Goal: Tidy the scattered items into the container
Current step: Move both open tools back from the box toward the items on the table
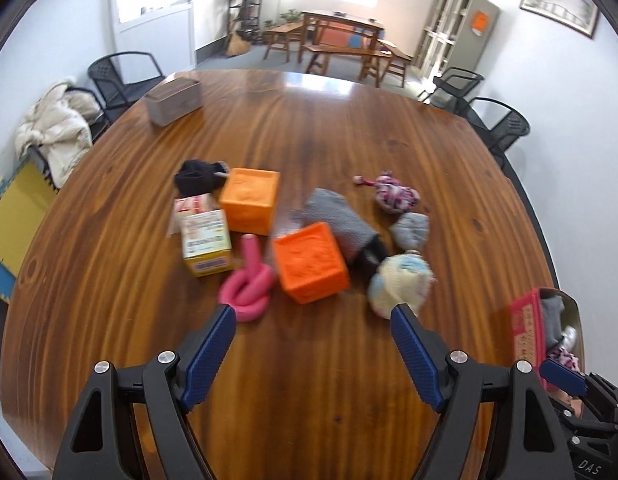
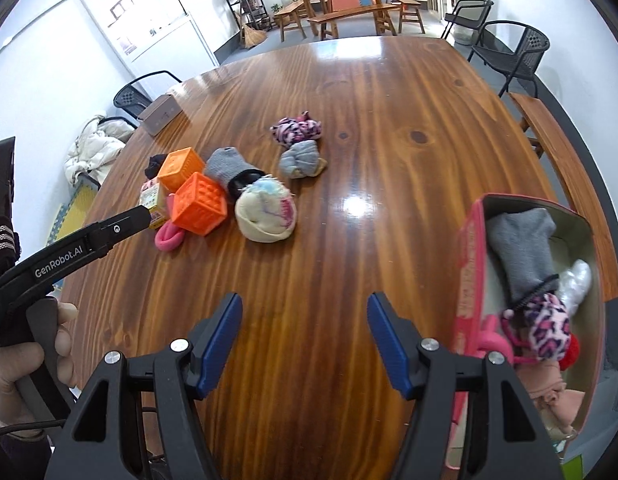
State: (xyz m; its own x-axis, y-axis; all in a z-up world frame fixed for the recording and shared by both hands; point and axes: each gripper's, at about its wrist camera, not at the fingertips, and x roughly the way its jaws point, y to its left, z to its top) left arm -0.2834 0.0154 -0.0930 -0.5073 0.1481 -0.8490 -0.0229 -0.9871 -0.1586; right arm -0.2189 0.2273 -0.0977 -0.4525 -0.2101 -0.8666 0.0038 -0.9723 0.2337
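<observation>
Left gripper (image 1: 311, 314) open and empty over the bench, right gripper (image 2: 305, 304) likewise; cream rolled sock ball (image 1: 401, 282) just beyond, soft and light — squeeze its middle, box (image 2: 581, 236) near right.

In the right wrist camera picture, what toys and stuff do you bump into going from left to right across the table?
Yellow box → pink foam knot → front orange cube → cream sock ball → grey-blue sock bundle → pink container with socks inside.
</observation>
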